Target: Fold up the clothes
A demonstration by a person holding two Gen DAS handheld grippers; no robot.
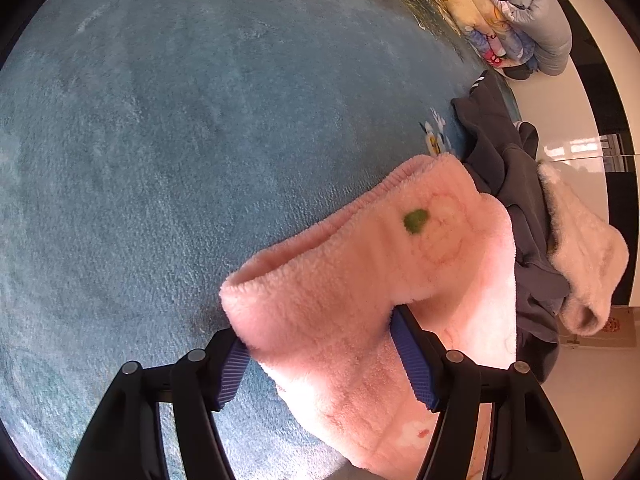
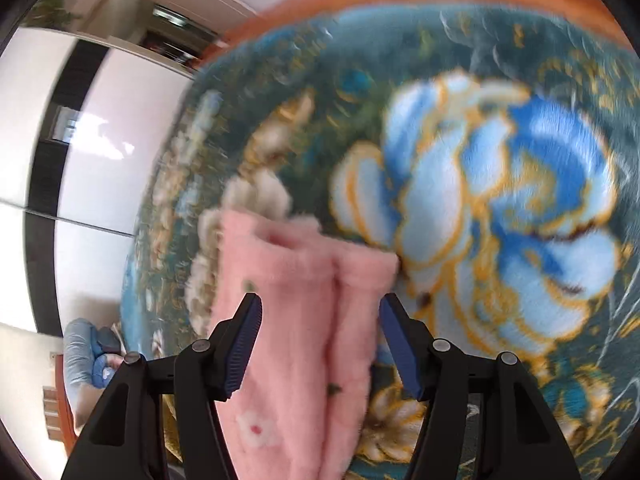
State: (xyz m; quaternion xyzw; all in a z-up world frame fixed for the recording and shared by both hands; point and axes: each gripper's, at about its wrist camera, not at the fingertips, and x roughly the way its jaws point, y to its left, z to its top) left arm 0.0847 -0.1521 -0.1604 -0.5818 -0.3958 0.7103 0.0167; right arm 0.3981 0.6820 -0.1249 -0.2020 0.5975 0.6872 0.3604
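Left gripper (image 1: 320, 354) jaws spread wide, pink fleece garment (image 1: 360, 288) draped between and over the fingers, its ribbed hem ahead of the tips; no pinch visible. Beyond it to the right, dark grey clothes (image 1: 504, 168) and a cream fleece piece (image 1: 580, 252) at the blue carpet (image 1: 160, 140) edge; folded quilts (image 1: 508, 12) further ahead. Right gripper (image 2: 320, 344) also spread, same pink garment (image 2: 296, 312) hanging between its fingers over floral carpet (image 2: 500, 180); view blurred.
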